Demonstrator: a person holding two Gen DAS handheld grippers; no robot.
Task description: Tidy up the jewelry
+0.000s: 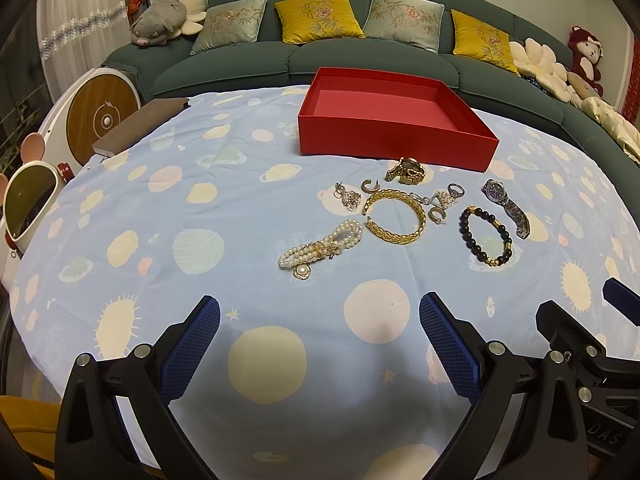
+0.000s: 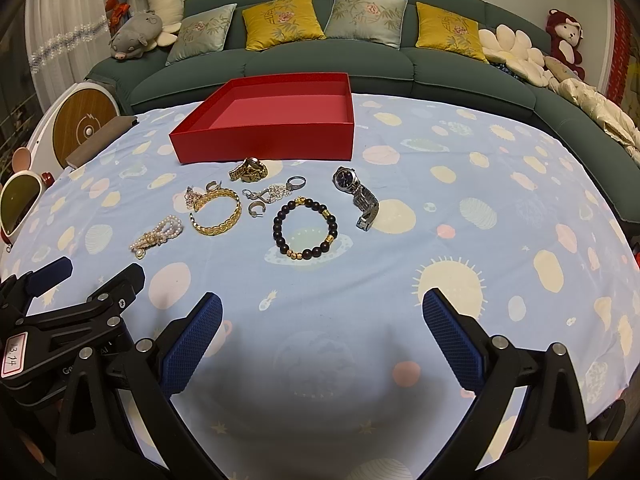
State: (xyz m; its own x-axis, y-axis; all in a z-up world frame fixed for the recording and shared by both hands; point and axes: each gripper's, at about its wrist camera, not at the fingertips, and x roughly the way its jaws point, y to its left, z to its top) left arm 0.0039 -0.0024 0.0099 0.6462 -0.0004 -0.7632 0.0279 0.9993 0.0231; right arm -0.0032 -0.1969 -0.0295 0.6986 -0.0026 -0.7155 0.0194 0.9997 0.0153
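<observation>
An empty red box (image 1: 394, 138) (image 2: 264, 140) stands at the far side of the cloth. In front of it lies jewelry: a pearl bracelet (image 1: 320, 248) (image 2: 157, 237), a gold bangle (image 1: 396, 216) (image 2: 217, 211), a dark bead bracelet (image 1: 485, 236) (image 2: 306, 229), a silver watch (image 1: 507, 206) (image 2: 357, 195), a gold watch (image 1: 406, 170) (image 2: 249, 170), silver chains, earrings and a ring (image 1: 455, 189) (image 2: 296, 181). My left gripper (image 1: 319, 322) is open and empty, near of the pearls. My right gripper (image 2: 322, 318) is open and empty, near of the bead bracelet.
A blue cloth with planet prints (image 1: 248, 208) (image 2: 460, 208) covers the table. A green sofa with cushions (image 1: 360, 52) (image 2: 320, 56) runs behind it. A brown case (image 1: 140, 124) lies at the far left edge. White round devices (image 1: 100, 116) stand left of the table.
</observation>
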